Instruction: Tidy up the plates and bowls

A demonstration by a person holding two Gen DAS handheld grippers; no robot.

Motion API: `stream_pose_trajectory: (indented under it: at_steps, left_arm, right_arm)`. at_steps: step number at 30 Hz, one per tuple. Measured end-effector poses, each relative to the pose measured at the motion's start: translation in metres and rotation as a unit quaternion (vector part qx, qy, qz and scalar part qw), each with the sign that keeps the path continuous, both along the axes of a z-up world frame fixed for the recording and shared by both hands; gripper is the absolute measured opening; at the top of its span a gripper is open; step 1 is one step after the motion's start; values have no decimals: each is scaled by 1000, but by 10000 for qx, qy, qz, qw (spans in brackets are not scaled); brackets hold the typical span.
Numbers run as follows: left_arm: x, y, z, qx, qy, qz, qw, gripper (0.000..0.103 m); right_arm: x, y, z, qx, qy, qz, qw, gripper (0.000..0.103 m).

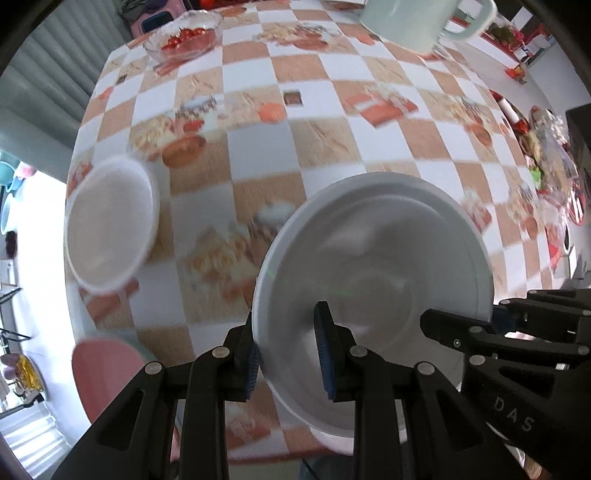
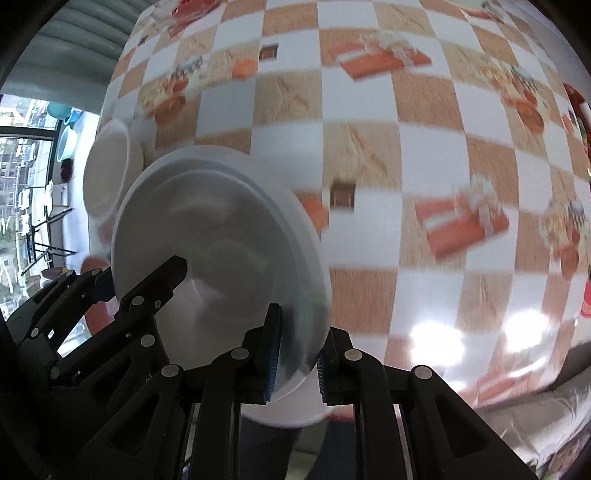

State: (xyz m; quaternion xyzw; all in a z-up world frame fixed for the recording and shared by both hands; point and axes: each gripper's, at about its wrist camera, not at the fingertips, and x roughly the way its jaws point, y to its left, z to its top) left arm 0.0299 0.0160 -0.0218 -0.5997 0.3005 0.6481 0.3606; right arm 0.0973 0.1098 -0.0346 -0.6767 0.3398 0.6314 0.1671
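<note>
Both grippers are on the same white bowl (image 1: 373, 295) right now, and it is up off the checkered tablecloth (image 1: 332, 155), tipped so its open mouth faces the cameras. The left gripper (image 1: 288, 354) pinches the bowl's left rim, one blue pad outside the wall and one inside. Over on the other side, the right gripper (image 2: 295, 363) bites the right rim the same way, pads pressed on either face of the wall. From the left wrist view the right gripper's black fingers reach in from the right edge; from the right wrist view the left gripper shows at the lower left, its tip inside the bowl.

The bowl hangs above the near edge of the table. A second white bowl (image 1: 110, 225) sits on the cloth to the left, well apart from the held one, mouth up. Near the left corner lies a pink plate (image 1: 107, 369), partly cut off by the gripper frame. Far across the table, a glass bowl (image 1: 184, 35) with red things in it stands at the far left, and a pale green mug (image 1: 417, 18) stands at the far right. The picture is smeared with motion blur
</note>
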Motion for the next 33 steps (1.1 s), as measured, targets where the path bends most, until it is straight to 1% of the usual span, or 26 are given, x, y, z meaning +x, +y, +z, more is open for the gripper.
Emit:
stream_pose_trajectory:
  at_steps: [5, 9, 14, 18, 21, 22, 23, 24, 25, 26, 27, 28, 29, 33]
  left_arm:
    - [32, -18, -6, -91, -191, -237, 9995, 28]
    - [53, -24, -15, -256, -304, -520, 9979, 28]
    - [64, -20, -20, -279, -301, -736, 9964, 28]
    - [67, -21, -25, -310, -386, -751, 9959, 29]
    - [67, -23, -30, -347, -509, -718, 9955, 37]
    - [67, -23, -31, -359, -545, -711, 9953, 46]
    - [66, -24, -31, -383, -541, -706, 9953, 58]
    - [65, -25, -30, -408, -473, -699, 9956, 62]
    - [64, -26, -29, -412, -401, -687, 9960, 69]
    - [61, -28, -27, -386, -364, -663, 9964, 72]
    - [57, -30, -26, -360, -344, -608, 9969, 73]
    - [54, -31, -25, -342, -341, -544, 9973, 74]
    - [48, -34, -23, -320, -361, -455, 9978, 79]
    - [27, -48, -19, -246, -396, -91, 9989, 80]
  right_arm:
    - [34, -21, -3, -123, -220, -29, 9997, 19]
    - [54, -25, -10, -226, -391, -201, 9988, 19]
    - [69, -22, -14, -201, -445, -307, 9983, 19]
    - [75, -29, -20, -236, -502, -331, 9979, 19]
    - [79, -33, -25, -300, -478, -316, 9979, 19]
    - [78, -31, -27, -307, -484, -294, 9979, 19]
    - [75, -30, -31, -314, -494, -293, 9979, 19]
    - [75, -30, -31, -305, -505, -300, 9978, 20]
    - [76, -31, -33, -292, -512, -312, 9978, 23]
    - [78, -29, -33, -258, -521, -345, 9977, 34]
    - [77, -27, -30, -183, -537, -371, 9977, 42]
    - [79, -22, -27, -98, -525, -416, 9977, 62]
    - [80, -17, -24, -59, -447, -484, 9978, 76]
    - [84, 1, -14, 120, -449, -601, 9971, 77]
